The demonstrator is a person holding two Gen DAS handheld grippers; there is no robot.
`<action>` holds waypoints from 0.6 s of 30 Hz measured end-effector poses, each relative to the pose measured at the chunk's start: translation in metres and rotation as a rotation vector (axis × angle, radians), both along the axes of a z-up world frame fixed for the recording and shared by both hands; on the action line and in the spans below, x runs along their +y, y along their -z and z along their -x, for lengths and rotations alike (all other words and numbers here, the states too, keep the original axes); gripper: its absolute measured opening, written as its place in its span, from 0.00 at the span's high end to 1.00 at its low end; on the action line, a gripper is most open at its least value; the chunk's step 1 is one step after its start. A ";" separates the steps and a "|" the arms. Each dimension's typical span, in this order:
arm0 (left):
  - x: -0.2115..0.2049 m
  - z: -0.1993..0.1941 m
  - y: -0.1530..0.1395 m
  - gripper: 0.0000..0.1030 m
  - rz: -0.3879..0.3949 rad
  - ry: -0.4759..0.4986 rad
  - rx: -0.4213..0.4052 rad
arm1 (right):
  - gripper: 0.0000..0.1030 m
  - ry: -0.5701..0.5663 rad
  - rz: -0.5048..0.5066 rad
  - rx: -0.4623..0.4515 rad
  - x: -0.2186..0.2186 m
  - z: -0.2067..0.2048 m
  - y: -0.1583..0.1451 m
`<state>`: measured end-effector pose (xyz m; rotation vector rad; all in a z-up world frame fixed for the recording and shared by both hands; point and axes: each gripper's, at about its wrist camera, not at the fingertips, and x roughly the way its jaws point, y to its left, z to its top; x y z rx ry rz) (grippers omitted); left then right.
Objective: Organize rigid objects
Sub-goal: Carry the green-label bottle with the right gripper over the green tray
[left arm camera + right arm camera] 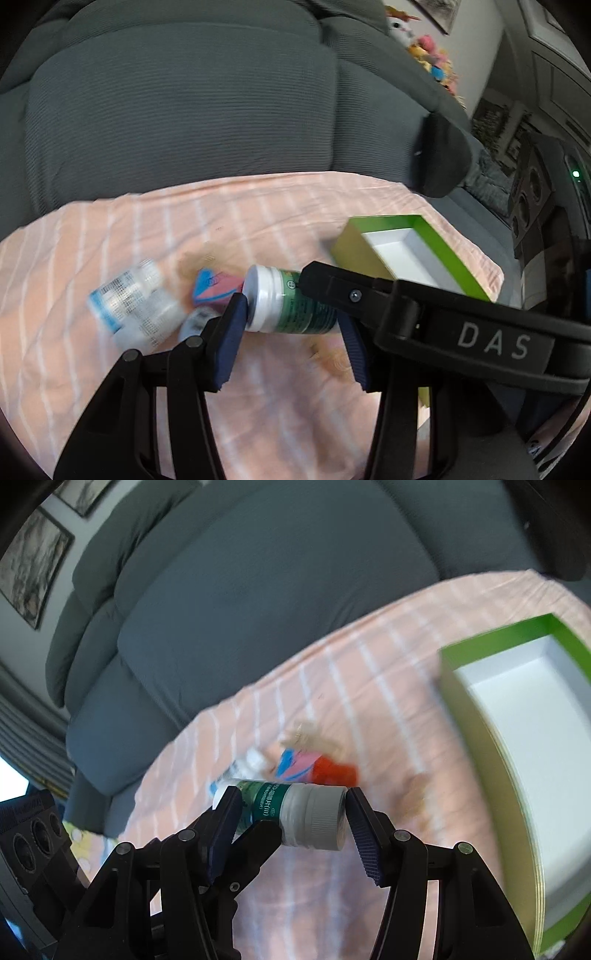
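The left gripper [291, 314] clamps a green bottle [295, 306] lengthwise at lower centre of its frame. The white cap presses on one blue pad and the base meets the other. The right gripper [291, 797] brackets the same bottle at lower centre of its own view, with the cap just against its right-hand pad. Whether that pair is squeezing or merely standing around the bottle cannot be told. One black finger of each tool crosses the other's view, so the two meet at the bottle.

The bottle appears to be carried clear of the striped cloth [110, 229]. An open, empty green box [354, 251] sits at right of centre. Blurred at left of centre lie clear bottles [129, 306] and a pink-and-blue pack [214, 288], with a grey sofa [184, 110] filling the top of the frame.

The step looks like a two-handed carry or handover on the way to the box. Next, one tool must let go cleanly while the other swings the bottle right, over the rim, and lowers it before releasing.
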<state>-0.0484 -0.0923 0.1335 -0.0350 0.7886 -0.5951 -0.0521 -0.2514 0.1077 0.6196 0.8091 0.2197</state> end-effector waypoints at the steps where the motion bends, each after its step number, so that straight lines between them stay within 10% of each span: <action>1: -0.009 -0.001 -0.002 0.53 -0.003 0.022 -0.004 | 0.41 0.019 0.001 -0.007 -0.006 0.002 -0.001; 18: -0.163 -0.007 0.016 0.52 -0.007 0.366 0.000 | 0.41 0.383 -0.085 -0.022 -0.148 0.055 0.026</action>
